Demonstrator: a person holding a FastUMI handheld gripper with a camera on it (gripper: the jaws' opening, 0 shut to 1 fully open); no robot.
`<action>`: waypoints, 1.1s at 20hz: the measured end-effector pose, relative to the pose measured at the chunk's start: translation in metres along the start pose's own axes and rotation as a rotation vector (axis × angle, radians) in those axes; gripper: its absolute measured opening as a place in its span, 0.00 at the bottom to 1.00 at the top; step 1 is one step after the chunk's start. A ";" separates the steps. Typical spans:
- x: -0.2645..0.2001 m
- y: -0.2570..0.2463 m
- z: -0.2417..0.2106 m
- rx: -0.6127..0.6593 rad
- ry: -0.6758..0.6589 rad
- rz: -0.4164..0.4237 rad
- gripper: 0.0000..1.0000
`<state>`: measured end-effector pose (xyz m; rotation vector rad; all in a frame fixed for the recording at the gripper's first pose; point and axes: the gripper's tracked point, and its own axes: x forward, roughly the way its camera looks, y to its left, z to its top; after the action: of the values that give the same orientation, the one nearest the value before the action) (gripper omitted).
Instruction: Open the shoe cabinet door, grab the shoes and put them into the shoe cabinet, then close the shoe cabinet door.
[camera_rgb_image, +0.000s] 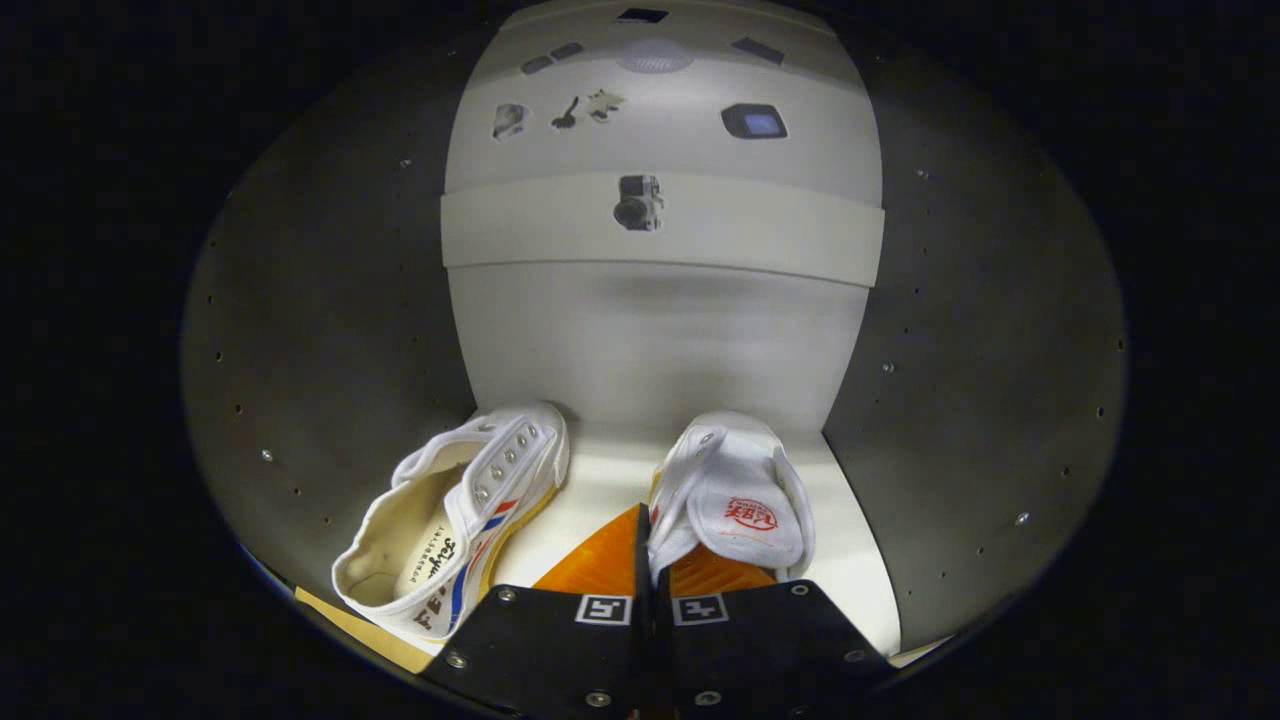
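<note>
Gripper view: hand-held gripper (645, 545) clenched on right shoe (735, 495) inside shoe cabinet (660, 340), beside left shoe (460, 520).

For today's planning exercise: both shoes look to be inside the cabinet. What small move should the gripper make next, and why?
Probably open the fingers to release the right shoe. They are closed on its side wall, and it already rests on the cabinet floor beside the left shoe, so only withdrawing and shutting the door remain.
</note>
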<state>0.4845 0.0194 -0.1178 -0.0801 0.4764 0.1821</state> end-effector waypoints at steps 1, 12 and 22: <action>0.001 0.004 -0.003 0.014 0.015 0.010 0.04; -0.029 0.010 -0.003 0.034 -0.026 -0.014 0.12; -0.114 0.010 0.014 0.052 -0.128 -0.055 0.12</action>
<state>0.3889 0.0133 -0.0529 -0.0309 0.3507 0.1198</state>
